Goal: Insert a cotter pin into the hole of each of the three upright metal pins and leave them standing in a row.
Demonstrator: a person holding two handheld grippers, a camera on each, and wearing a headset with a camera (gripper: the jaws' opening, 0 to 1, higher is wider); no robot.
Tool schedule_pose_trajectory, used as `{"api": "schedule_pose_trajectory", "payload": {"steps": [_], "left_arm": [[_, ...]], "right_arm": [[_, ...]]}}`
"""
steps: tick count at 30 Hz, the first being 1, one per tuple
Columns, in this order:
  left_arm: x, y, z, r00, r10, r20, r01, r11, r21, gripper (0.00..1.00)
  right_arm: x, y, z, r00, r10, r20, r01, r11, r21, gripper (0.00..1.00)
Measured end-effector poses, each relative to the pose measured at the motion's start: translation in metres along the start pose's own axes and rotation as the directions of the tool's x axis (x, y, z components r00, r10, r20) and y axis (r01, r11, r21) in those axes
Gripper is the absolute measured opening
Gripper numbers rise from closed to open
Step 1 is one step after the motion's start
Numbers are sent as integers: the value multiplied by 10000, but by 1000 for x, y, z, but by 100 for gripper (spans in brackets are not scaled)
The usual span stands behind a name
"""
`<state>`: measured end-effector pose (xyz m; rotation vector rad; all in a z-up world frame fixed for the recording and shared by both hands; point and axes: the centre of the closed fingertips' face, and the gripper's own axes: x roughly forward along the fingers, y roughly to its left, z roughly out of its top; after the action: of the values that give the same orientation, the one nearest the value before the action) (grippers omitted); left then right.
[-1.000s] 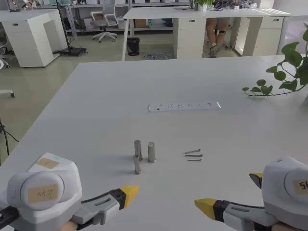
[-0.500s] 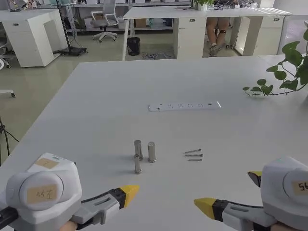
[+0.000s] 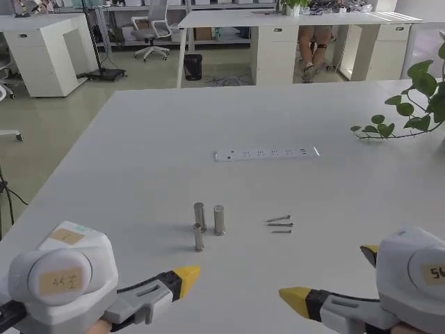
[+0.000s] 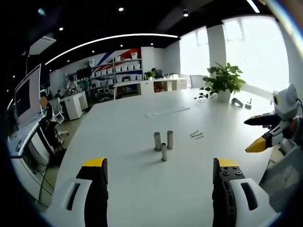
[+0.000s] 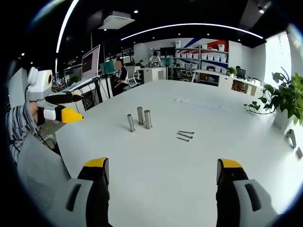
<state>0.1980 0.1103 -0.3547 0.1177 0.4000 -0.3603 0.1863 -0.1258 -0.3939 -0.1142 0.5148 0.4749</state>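
Left gripper view: left gripper spread wide, empty, clear of everything. Right gripper view: same for right gripper. Head view: both low over near edge of white table. Three metal pins upright in a tight cluster mid-table, not in a row. Three cotter pins lying loose just right of them. Handwritten tan stickers on both gripper housings, too blurred to read.

Shiny metal pins, matt white table
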Motion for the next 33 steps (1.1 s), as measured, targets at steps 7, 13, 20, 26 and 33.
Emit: {"api": "schedule_pose_trajectory", "payload": {"steps": [7, 13, 20, 26, 33], "left_arm": [[-1, 0, -1, 10000, -5, 7, 5, 9999, -114, 96], [0, -3, -1, 10000, -91, 24, 92, 9998, -153, 99], [0, -3, 0, 9999, -117, 57, 118, 9999, -81, 99], [0, -2, 0, 9999, -79, 100, 80, 9999, -81, 99], [1, -5, 0, 9999, -108, 100, 108, 9999, -11, 99]], "right_arm": [[1, 1, 1, 10000, 1, 53, -1, 10000, 0, 95], [1, 2, 3, 9999, 66, 84, -66, 10000, -2, 92], [1, 3, 3, 9999, 126, 64, -126, 9999, -1, 92], [1, 2, 4, 9999, 98, 53, -98, 9999, -49, 92], [1, 0, 4, 10000, 75, 34, -75, 10000, -64, 92]]}}
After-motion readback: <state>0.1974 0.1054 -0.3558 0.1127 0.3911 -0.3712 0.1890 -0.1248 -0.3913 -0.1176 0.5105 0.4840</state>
